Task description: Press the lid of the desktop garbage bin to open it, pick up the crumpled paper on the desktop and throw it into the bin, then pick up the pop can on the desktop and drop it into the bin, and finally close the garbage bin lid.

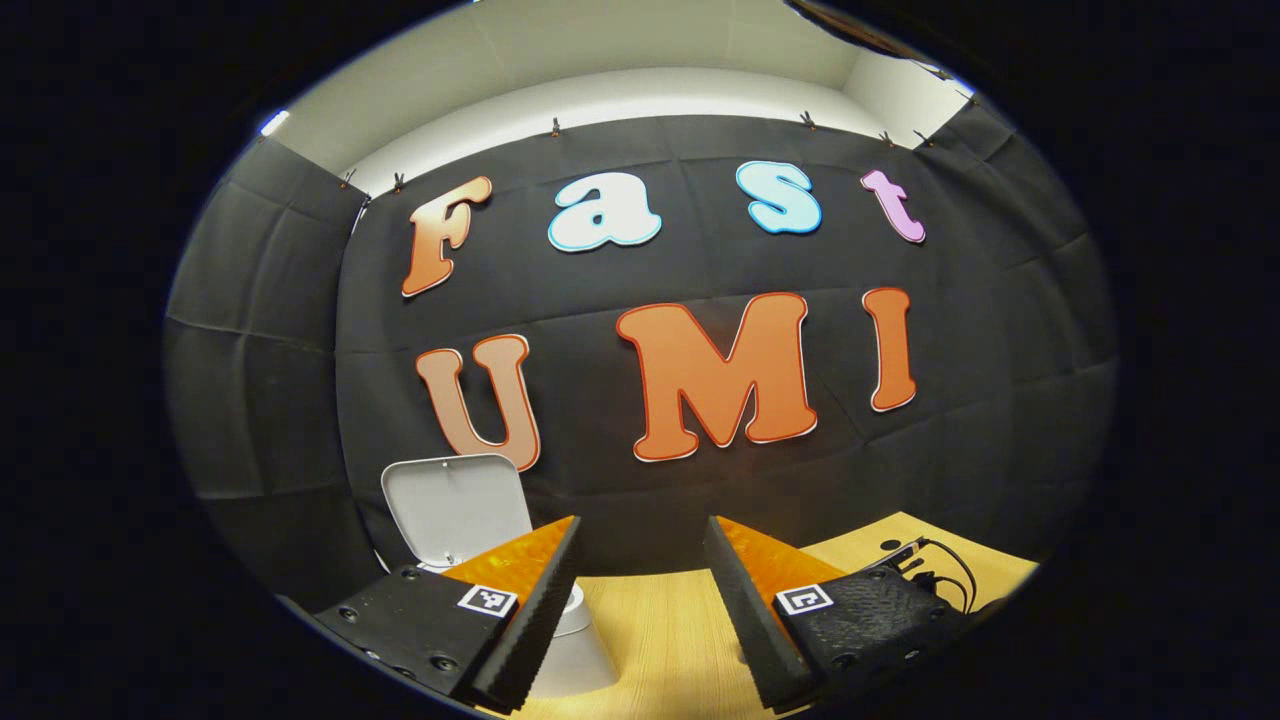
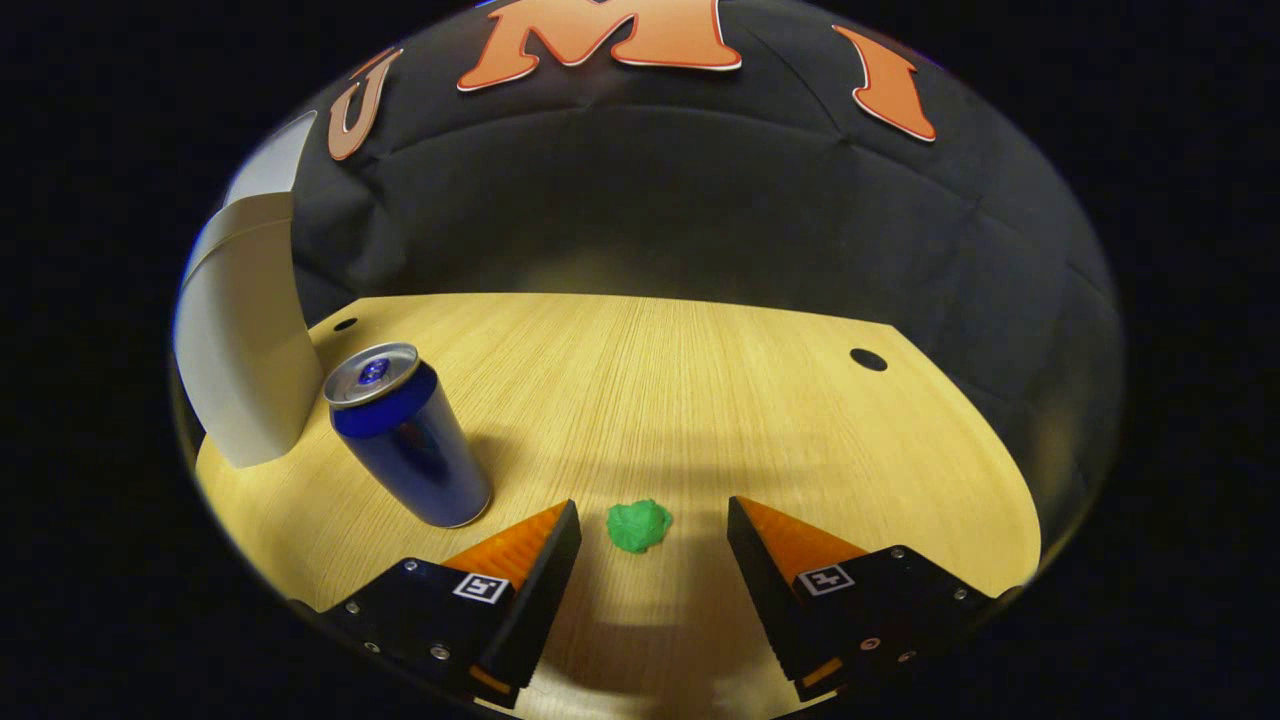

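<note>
- The bin point(image 2: 240, 340) stood at the desk's point(image 2: 700, 400) left edge, lid point(image 1: 455, 505) up.
- The pop can point(image 2: 410, 445) stood just right of it.
- The crumpled paper point(image 2: 638, 525) lay between the right tongs' point(image 2: 655, 540) fingers.

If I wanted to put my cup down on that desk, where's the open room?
The widest bare wood lies right of the green paper ball, running back to the round hole and the black cloth wall. The middle behind the ball is free too. The left is crowded: blue can beside the white bin. In the left gripper view, cables sit on one corner.
</note>
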`<action>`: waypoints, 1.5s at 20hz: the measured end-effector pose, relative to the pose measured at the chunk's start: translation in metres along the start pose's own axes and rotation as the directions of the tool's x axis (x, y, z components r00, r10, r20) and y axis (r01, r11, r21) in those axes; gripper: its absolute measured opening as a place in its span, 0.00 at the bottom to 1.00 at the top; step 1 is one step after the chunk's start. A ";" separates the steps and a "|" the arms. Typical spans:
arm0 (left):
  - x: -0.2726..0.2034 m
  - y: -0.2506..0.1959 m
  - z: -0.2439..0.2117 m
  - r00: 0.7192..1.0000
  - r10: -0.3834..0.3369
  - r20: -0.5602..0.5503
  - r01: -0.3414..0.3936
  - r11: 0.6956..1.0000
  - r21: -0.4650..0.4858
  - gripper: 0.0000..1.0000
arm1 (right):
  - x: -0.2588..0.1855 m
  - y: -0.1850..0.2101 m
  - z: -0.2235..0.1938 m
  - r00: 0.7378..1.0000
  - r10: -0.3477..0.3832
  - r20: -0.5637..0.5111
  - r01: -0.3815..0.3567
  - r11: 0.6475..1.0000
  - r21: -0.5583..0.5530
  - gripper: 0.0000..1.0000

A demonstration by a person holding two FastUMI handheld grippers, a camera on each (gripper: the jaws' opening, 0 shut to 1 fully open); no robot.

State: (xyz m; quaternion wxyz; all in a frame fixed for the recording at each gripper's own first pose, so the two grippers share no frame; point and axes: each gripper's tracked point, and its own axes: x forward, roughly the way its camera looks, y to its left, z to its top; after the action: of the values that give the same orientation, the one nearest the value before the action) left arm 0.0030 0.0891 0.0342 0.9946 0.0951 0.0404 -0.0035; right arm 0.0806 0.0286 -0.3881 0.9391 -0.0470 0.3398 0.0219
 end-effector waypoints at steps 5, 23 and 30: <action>-0.001 0.003 -0.008 1.000 0.001 -0.022 -0.001 1.000 0.010 0.84 | 0.016 -0.001 -0.011 0.999 -0.016 -0.035 0.017 1.000 0.011 0.78; -0.001 0.002 -0.022 0.998 -0.031 -0.059 0.031 0.999 -0.008 0.79 | -0.012 0.006 0.018 0.999 0.026 0.029 -0.027 0.999 0.028 0.12; -0.007 -0.002 -0.021 0.998 -0.042 -0.044 0.039 0.998 -0.052 0.79 | -0.064 0.000 0.067 0.987 0.044 0.157 -0.050 0.998 0.039 0.12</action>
State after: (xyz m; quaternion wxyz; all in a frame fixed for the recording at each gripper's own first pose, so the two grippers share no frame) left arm -0.0055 0.0915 0.0134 0.9953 0.0690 0.0648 -0.0206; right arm 0.0742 0.0351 -0.2960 0.9628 -0.0170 0.2665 0.0404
